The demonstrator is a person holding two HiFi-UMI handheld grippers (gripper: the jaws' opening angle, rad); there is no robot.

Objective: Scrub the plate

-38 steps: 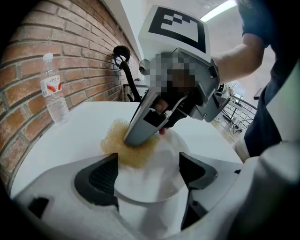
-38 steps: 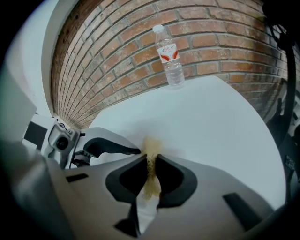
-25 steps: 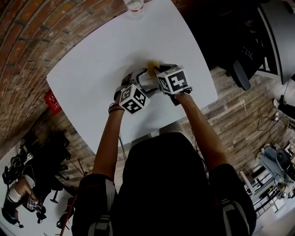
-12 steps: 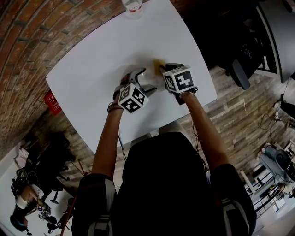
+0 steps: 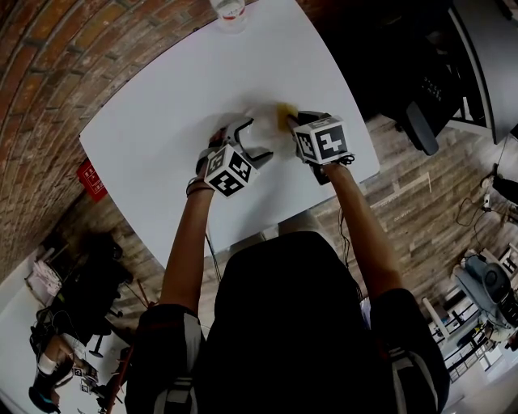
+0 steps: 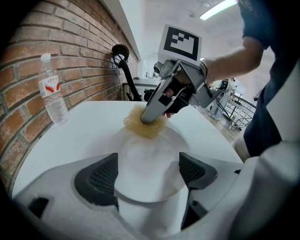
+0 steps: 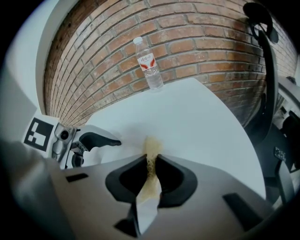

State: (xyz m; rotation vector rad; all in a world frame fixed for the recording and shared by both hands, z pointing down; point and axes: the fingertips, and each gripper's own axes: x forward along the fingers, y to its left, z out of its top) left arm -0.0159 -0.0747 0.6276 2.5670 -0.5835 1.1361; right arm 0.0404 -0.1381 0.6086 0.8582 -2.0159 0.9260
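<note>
A small white plate (image 6: 149,161) lies flat on the white table (image 5: 162,121). My left gripper (image 6: 147,176) holds the plate's near rim between its wide-set jaws, and both pads touch the rim. My right gripper (image 7: 151,161) is shut on a yellow scrub sponge (image 7: 151,146). The sponge (image 6: 143,124) presses on the plate's far edge, with the right gripper (image 6: 151,115) slanting down onto it. In the head view the plate (image 5: 263,129) sits between the left gripper (image 5: 251,139) and the right gripper (image 5: 289,120), and the sponge (image 5: 282,112) peeks out at the right.
A clear water bottle (image 5: 229,10) with a red label stands at the table's far edge, also seen as the bottle (image 7: 149,64) against the brick wall. A black office chair (image 5: 421,121) is off the right side. The table's near edge is close behind both grippers.
My right gripper has carried the sponge to the right across the plate, toward its far right rim. The left gripper has shifted slightly left while keeping its hold.
</note>
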